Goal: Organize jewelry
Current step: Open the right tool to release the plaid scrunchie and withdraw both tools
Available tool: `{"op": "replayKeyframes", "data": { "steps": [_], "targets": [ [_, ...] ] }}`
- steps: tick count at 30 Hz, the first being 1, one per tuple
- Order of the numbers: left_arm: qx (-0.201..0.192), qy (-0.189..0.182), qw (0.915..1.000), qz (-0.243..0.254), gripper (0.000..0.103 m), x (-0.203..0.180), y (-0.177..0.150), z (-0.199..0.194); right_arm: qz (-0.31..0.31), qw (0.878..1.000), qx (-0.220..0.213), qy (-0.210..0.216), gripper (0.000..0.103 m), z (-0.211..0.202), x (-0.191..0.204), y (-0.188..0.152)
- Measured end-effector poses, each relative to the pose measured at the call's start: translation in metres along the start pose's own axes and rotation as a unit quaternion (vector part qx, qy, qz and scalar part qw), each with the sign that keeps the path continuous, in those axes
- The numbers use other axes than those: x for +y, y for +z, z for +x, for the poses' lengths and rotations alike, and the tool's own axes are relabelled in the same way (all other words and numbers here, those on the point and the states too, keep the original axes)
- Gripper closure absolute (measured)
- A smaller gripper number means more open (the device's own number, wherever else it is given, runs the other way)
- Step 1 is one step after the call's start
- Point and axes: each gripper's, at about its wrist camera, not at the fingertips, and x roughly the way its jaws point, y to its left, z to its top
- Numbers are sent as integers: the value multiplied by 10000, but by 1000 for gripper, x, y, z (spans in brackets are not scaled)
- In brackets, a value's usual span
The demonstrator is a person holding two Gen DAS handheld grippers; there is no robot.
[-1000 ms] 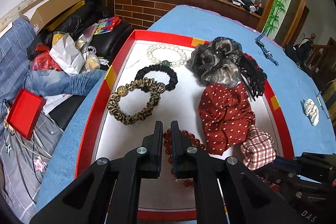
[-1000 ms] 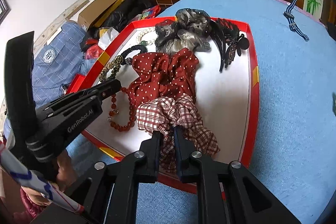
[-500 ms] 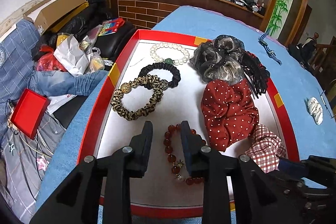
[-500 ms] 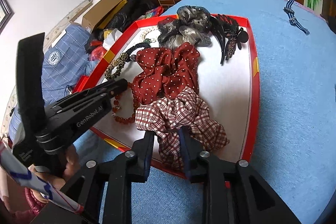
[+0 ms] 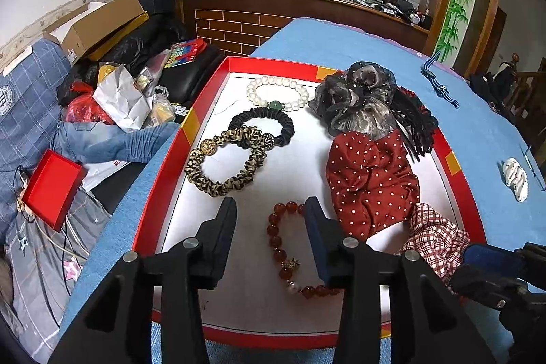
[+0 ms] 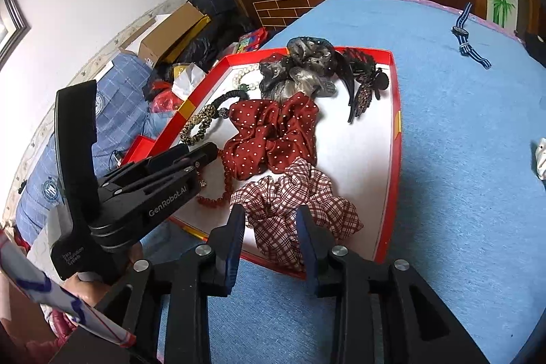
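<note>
A red-rimmed tray (image 5: 208, 98) with a white floor holds the jewelry. A red bead bracelet (image 5: 278, 253) lies at its near edge, below my open left gripper (image 5: 269, 215). A leopard scrunchie (image 5: 221, 164), a black hair tie (image 5: 262, 121) and a pearl bracelet (image 5: 276, 92) lie further back. At the right are a red dotted scrunchie (image 5: 368, 179), a grey scrunchie (image 5: 355, 98) and a black claw clip (image 6: 365, 87). My right gripper (image 6: 269, 220) is open over the near side of a red plaid scrunchie (image 6: 293, 200), which lies loose in the tray.
The tray stands on a blue cloth table (image 6: 460, 125). A striped watch strap (image 6: 467, 36) and a white hair clip (image 5: 515, 176) lie on the cloth to the right. Clutter and a red box (image 5: 51, 186) lie past the table's left edge.
Both grippers opened and pulled back toward the tray's near edge. The left let go of the red bead bracelet, the right let go of the plaid scrunchie.
</note>
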Motion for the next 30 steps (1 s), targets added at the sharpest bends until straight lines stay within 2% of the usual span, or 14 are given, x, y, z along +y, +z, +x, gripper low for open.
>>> {"op": "replayKeyframes", "data": {
  "steps": [3, 6, 10, 13, 15, 17, 18, 23, 30],
  "targets": [
    [2, 29, 10000, 5, 59, -1, 0, 0, 56, 10000, 2, 20, 69, 0, -3, 0],
    [-66, 113, 9999, 51, 50, -3, 0, -2, 82, 10000, -32, 7, 68, -3, -5, -2],
    [-166, 247, 9995, 79, 46, -5, -1, -6, 100, 9998, -145, 17, 56, -12, -6, -3],
    [-211, 306, 9993, 25, 45, -5, -2, -9, 69, 9997, -255, 10, 54, -22, -6, -3],
    [-222, 328, 9992, 33, 44, -6, -3, -10, 60, 9994, -348, 20, 48, -29, -4, -2],
    [-240, 348, 9991, 63, 44, -8, -4, -12, 82, 9988, -490, 22, 29, -36, -4, -2],
    [-244, 356, 9990, 82, 43, -9, -5, -12, 97, 9985, -545, 18, 25, -39, -5, -2],
    [-327, 445, 9984, 157, 42, -14, -7, -17, 133, 9972, -741, 35, 24, -52, -6, -2],
    [-433, 585, 9970, 253, 34, -19, -10, -23, 147, 9971, -752, -12, 24, -56, -8, -7]
  ]
}}
